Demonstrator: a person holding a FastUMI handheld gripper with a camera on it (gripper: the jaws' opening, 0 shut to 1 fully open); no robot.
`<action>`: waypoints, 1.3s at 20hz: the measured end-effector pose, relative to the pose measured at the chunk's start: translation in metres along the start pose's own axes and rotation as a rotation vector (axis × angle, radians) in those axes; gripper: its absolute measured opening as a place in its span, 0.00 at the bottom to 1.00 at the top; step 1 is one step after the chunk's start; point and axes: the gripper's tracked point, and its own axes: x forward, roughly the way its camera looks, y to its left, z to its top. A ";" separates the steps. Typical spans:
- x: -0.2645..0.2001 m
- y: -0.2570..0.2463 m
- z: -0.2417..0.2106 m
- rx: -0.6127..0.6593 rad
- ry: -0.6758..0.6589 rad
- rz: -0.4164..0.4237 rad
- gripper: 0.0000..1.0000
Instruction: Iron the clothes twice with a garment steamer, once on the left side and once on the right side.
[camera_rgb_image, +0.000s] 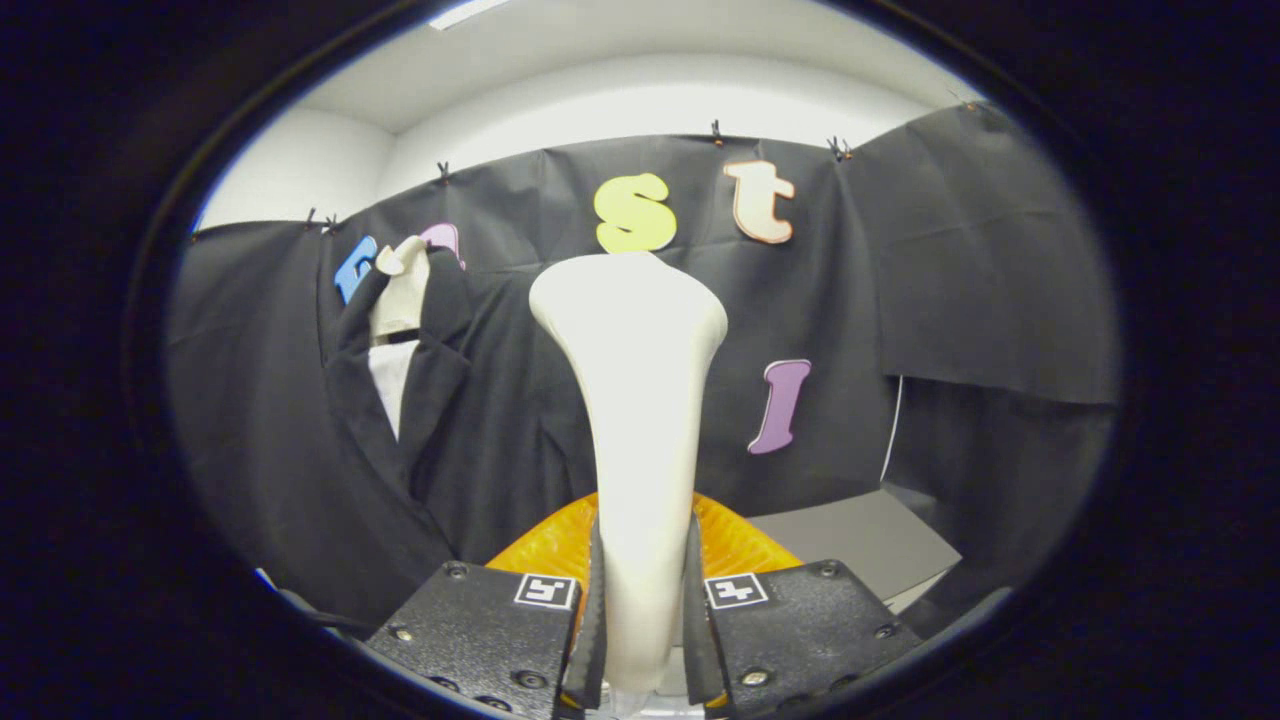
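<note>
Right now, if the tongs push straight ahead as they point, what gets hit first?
Probably the black cloth wall. The tongs are shut on the cream flared-head garment steamer, whose head leads; the dark hanging jacket sits off-line, though depth is unclear.

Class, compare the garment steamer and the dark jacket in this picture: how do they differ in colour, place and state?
The garment steamer is cream-white; the dark jacket is black. The steamer stands upright between the fingers of the hand-held gripper, which press on its handle; the jacket hangs ungripped beyond them, off to one side against the booth wall. The steamer looks rigid, the jacket soft and draped.

The claw grips the steamer, which blocks straight ahead; the jacket hangs beyond-left, with open room right.
</note>
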 end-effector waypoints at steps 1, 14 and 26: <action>0.000 0.013 0.008 -0.012 -0.019 -0.009 0.34; 0.071 0.141 0.068 -0.102 -0.051 -0.048 0.34; 0.089 0.143 0.029 -0.097 0.034 -0.068 0.34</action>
